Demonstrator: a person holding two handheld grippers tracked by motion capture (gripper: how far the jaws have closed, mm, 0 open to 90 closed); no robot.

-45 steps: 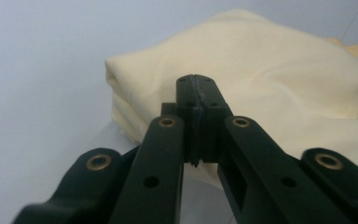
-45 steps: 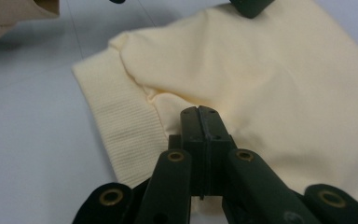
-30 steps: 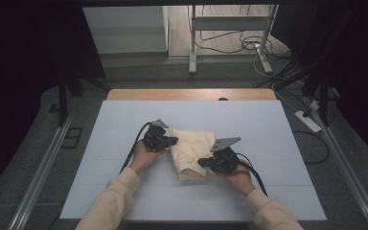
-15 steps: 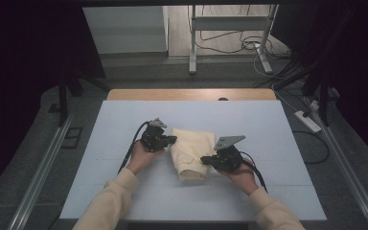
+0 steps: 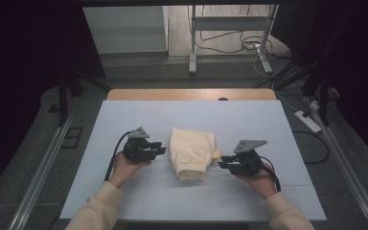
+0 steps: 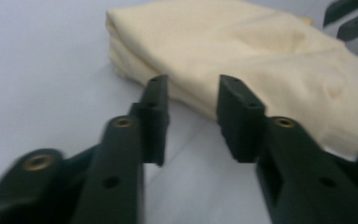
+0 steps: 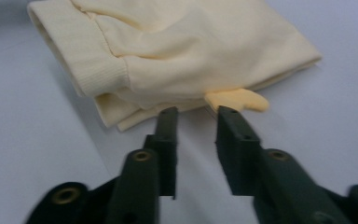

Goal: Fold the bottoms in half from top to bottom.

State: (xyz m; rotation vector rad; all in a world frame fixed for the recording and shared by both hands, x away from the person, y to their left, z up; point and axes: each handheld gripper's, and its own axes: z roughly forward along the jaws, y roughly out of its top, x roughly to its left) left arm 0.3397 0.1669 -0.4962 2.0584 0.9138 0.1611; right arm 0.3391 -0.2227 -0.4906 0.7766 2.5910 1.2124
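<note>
Here both tongs (image 5: 162, 149) (image 5: 222, 162), just opened and empty, flank the folded cream garment (image 5: 191, 152) on the table (image 5: 124, 120).

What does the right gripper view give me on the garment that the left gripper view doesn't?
Right gripper view: the ribbed cuff and a yellow tab poking out from under the folded garment, just ahead of the right gripper.
Left gripper view: the stacked folded edge and the other gripper's jaw tips beyond.
Both: open jaws with nothing between them, on the pale table.
</note>
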